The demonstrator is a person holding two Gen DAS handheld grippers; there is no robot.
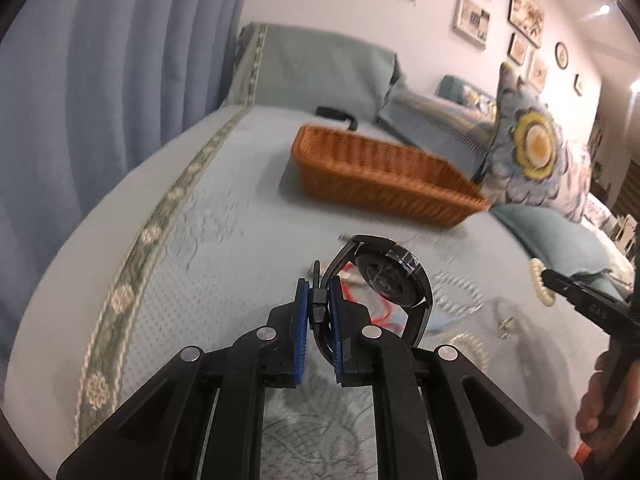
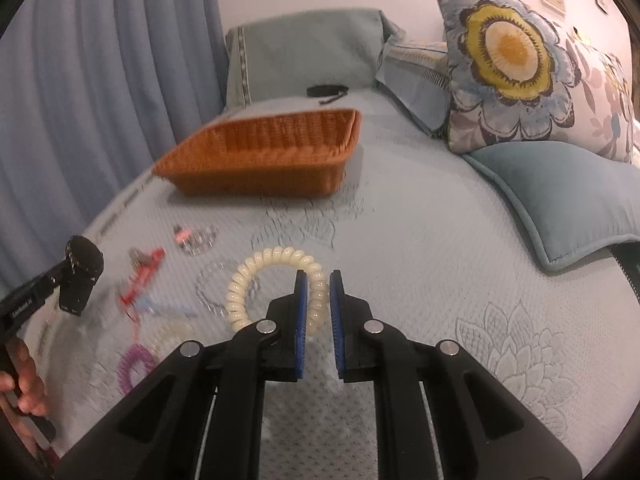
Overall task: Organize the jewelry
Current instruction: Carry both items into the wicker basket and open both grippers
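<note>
My left gripper (image 1: 319, 294) is shut on the strap of a black wristwatch (image 1: 386, 276) and holds it above the bedspread; the watch also shows at the left of the right wrist view (image 2: 82, 276). My right gripper (image 2: 318, 298) is shut on a cream spiral bracelet (image 2: 256, 276), lifted off the bed; the bracelet shows at the right of the left wrist view (image 1: 540, 284). An orange wicker basket (image 1: 384, 172) (image 2: 260, 160) stands farther up the bed, beyond both grippers.
Loose jewelry lies on the bedspread: a red cord piece (image 2: 140, 276), a clear bracelet (image 2: 212, 288), a purple spiral tie (image 2: 134, 366), a pink piece (image 2: 184, 236). A black band (image 2: 326, 91) lies behind the basket. A flowered pillow (image 2: 516, 60) and a blue cushion (image 2: 560, 204) sit at right.
</note>
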